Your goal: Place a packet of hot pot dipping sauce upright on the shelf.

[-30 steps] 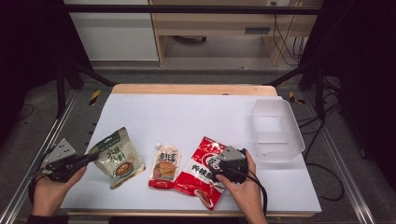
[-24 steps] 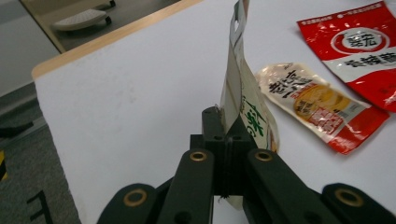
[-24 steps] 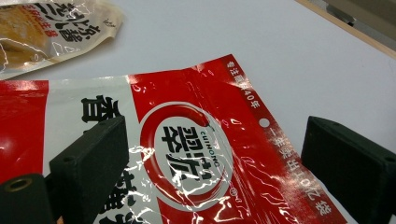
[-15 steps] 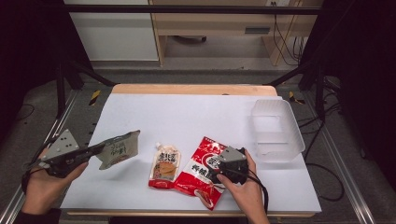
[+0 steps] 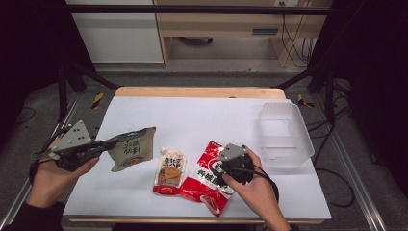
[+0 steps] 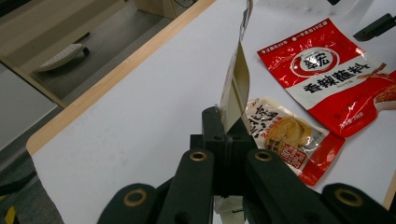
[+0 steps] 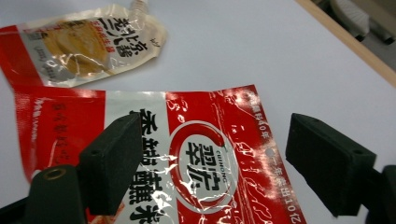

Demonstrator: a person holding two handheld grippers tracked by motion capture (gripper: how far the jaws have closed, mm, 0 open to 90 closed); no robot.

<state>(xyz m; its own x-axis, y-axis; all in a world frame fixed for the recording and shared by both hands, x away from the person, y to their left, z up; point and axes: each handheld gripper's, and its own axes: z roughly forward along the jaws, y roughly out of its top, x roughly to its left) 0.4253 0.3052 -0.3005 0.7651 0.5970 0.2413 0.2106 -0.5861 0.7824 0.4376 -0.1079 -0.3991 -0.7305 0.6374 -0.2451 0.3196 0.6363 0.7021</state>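
White surface, clear tub near its right edge sitting empty, so nothing's packed yet I'd guess. Right hand-held gripper hangs open over the red pouch; left hand-held gripper has the green pouch pinched, lifted at the left edge.

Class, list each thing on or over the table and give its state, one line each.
Green pouch: lifted, clamped in left gripper.
Spout pouch: flat on table.
Red pouch: flat, under right gripper.
Tub: upright, empty.
Left gripper: shut.
Right gripper: open.
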